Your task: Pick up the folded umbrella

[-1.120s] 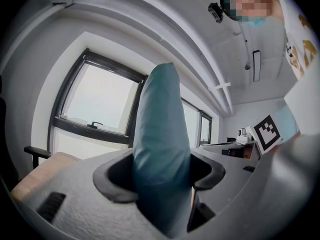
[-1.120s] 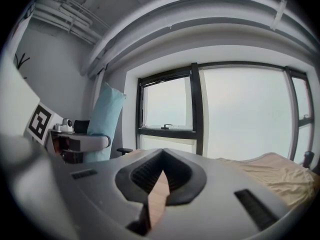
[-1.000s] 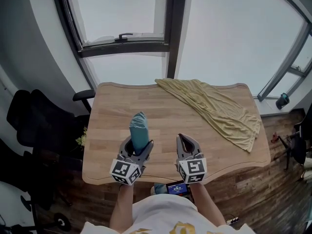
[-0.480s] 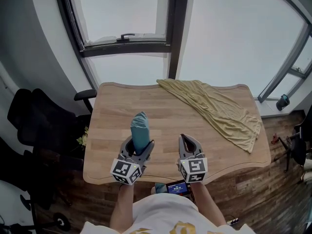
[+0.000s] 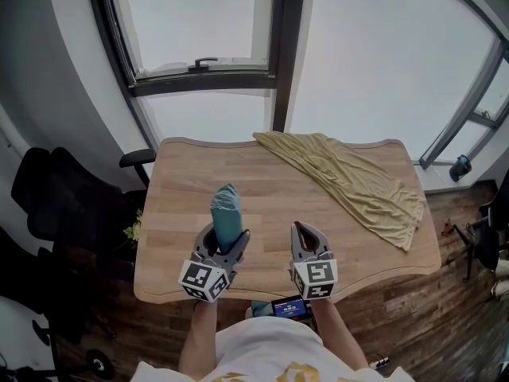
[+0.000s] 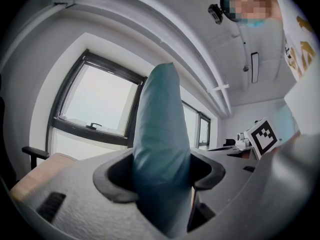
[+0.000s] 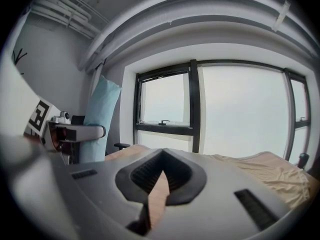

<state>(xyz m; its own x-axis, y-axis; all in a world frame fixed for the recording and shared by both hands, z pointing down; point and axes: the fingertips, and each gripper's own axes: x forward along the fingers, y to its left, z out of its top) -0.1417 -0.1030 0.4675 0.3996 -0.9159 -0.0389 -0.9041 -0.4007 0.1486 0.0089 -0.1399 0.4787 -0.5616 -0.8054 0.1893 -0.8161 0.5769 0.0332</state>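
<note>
The folded umbrella [image 5: 226, 208] is a teal bundle standing upright over the near left part of the wooden table [image 5: 270, 185]. My left gripper [image 5: 224, 241] is shut on its lower end, and in the left gripper view the umbrella [image 6: 160, 144] fills the space between the jaws. My right gripper [image 5: 306, 231] hovers beside it to the right, jaws shut with nothing in them and only table wood showing behind the tips [image 7: 161, 176]. The umbrella [image 7: 102, 119] shows at the left of the right gripper view.
A crumpled olive-yellow cloth [image 5: 350, 177] lies across the far right of the table, down to its right edge. A black office chair [image 5: 60, 201] stands left of the table. Windows run behind the far edge. A small lit screen [image 5: 288, 306] sits below the near edge.
</note>
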